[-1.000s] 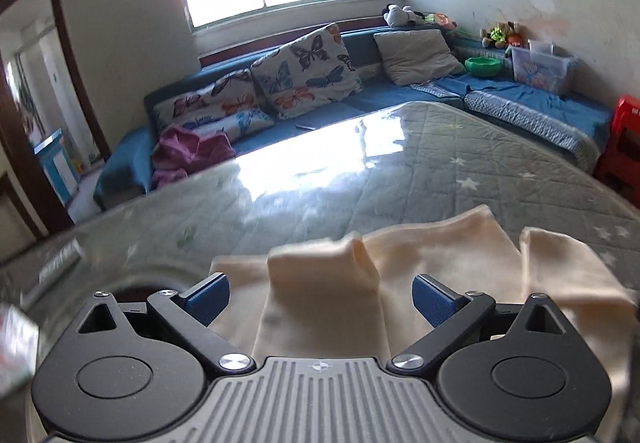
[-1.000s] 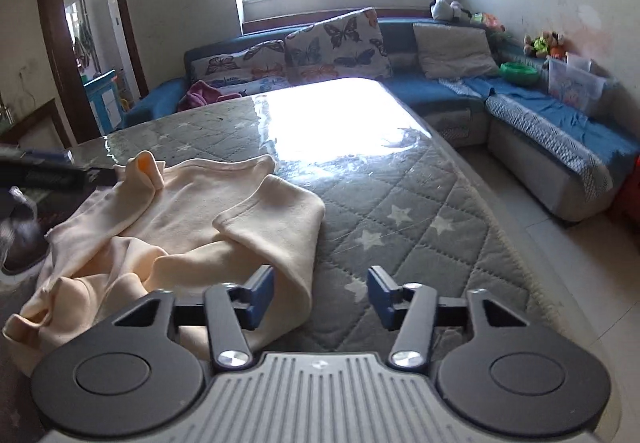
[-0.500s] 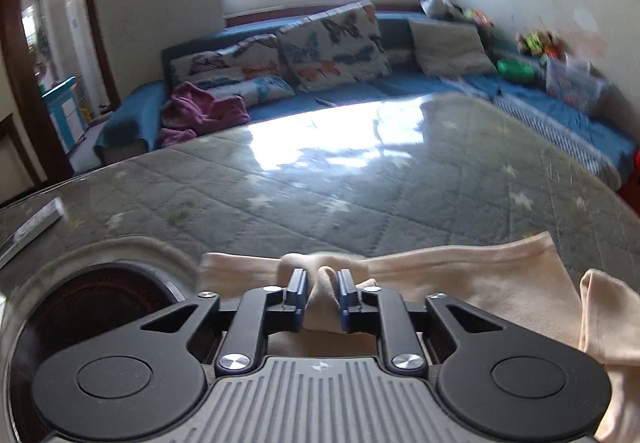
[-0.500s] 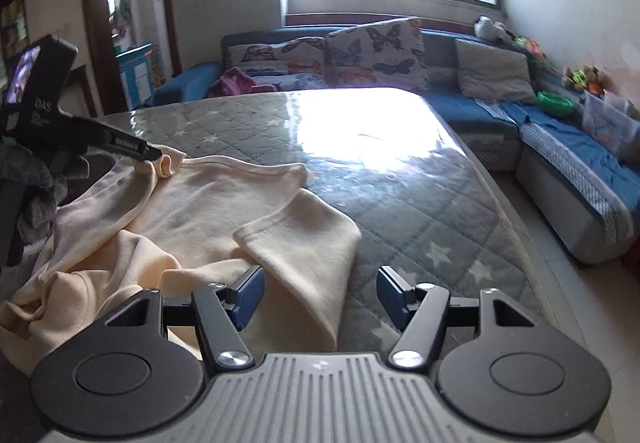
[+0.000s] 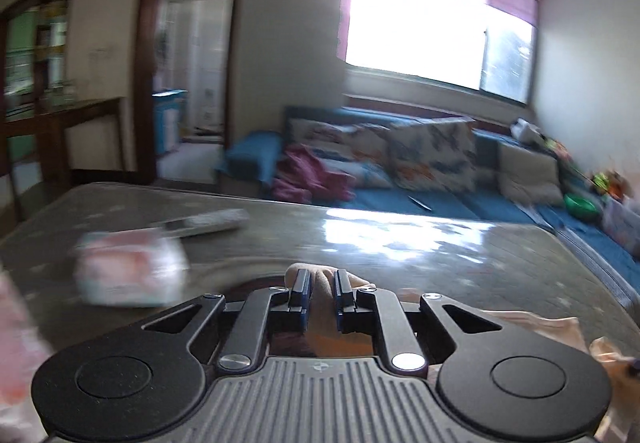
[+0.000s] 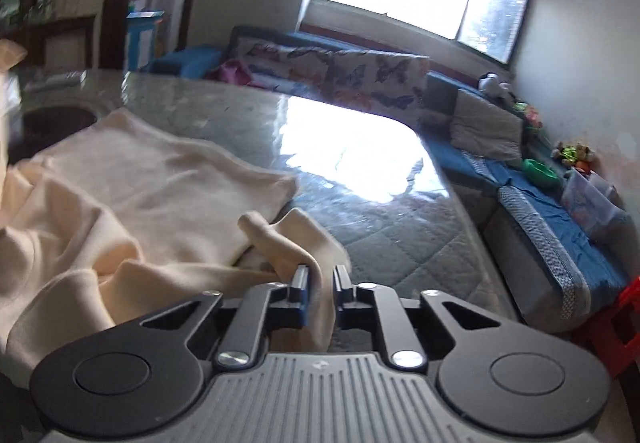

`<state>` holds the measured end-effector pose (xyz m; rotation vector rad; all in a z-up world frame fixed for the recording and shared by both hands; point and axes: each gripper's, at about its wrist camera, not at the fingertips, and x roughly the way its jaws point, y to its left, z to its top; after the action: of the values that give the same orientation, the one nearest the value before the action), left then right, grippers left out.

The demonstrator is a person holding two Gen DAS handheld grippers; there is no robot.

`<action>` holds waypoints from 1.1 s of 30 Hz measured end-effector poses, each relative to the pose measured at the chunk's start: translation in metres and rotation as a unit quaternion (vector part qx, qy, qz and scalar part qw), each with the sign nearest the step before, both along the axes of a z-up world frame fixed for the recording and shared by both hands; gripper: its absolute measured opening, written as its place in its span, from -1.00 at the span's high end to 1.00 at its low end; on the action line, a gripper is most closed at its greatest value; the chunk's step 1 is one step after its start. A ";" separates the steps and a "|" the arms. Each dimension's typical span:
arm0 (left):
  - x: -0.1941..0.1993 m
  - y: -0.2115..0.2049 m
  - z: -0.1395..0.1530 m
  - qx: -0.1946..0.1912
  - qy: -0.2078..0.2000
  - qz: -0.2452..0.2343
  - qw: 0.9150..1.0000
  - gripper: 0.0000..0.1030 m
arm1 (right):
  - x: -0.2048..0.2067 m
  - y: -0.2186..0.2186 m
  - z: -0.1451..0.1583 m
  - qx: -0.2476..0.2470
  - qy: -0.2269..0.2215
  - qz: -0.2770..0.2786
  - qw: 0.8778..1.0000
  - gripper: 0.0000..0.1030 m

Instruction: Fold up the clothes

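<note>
Holding: both grippers pinch the cream garment (image 6: pixel 152 179), one fold each.
Garment: spread and rumpled over the near left part of the table (image 6: pixel 400 227) in the right wrist view, from 9 o'clock toward the centre; one cuff-like end rises to the fingers at 6 o'clock.
Right gripper (image 6: pixel 320 283): jaws drawn narrow, clamped on that raised cream fold, which stands up between the blue pads.
Left gripper (image 5: pixel 320 285): jaws narrow too, a bunched bit of the same cloth poking up between them; more cloth trails off at 4 o'clock.
Table: quilted grey cover with stars under a glossy sheet, window glare at its far end, 12 o'clock.
Left view clutter: a blurred pink-and-white package (image 5: pixel 128 267) at 9 o'clock on the table, a remote control (image 5: pixel 204 225) just beyond it at 10 o'clock.
Beyond: blue sofa (image 6: pixel 560 219) with butterfly cushions (image 6: pixel 360 79) at 12 to 3 o'clock, a pink cloth heap (image 5: pixel 308 175) on it.
Sharpness: left view is motion-blurred.
</note>
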<state>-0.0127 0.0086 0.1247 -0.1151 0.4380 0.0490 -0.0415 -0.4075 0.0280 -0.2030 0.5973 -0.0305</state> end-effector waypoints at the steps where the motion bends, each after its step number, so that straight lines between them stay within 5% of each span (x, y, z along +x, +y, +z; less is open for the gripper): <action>1: -0.010 0.014 0.001 -0.002 0.001 0.014 1.000 0.79 | -0.005 -0.007 0.004 0.008 -0.010 -0.014 1.000 0.89; 5: -0.050 0.059 -0.012 0.005 0.021 0.060 0.998 0.91 | -0.022 -0.032 0.012 0.034 -0.027 -0.059 0.997 0.92; 12: -0.080 0.108 -0.061 0.009 0.112 0.127 0.986 0.95 | -0.040 -0.057 0.009 0.073 -0.009 -0.093 0.993 0.83; 14: -0.084 0.102 -0.060 0.000 0.111 0.105 0.988 0.90 | -0.045 -0.065 0.008 0.085 -0.004 -0.103 0.991 0.75; 16: -0.086 0.089 -0.058 -0.007 0.111 0.076 0.991 0.80 | -0.050 -0.072 0.007 0.096 0.001 -0.112 0.989 0.35; 18: -0.083 0.065 -0.056 -0.005 0.108 0.026 0.994 0.74 | -0.053 -0.076 0.006 0.106 0.005 -0.118 0.987 0.22; 22: -0.082 0.010 -0.053 0.003 0.095 -0.073 0.993 0.29 | -0.047 -0.061 0.005 0.115 0.017 -0.101 0.988 0.14; 28: -0.086 -0.053 -0.050 0.020 0.077 -0.203 0.976 0.12 | -0.047 -0.037 0.008 0.134 0.034 -0.054 0.989 0.07; 33: -0.093 -0.098 -0.051 0.069 0.056 -0.294 0.952 0.11 | -0.056 0.007 0.025 0.149 0.036 0.063 0.986 0.07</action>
<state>-0.1061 -0.0889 0.0733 0.1608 0.5674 -0.5015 -0.0979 -0.4004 0.0530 0.0492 0.6519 0.1874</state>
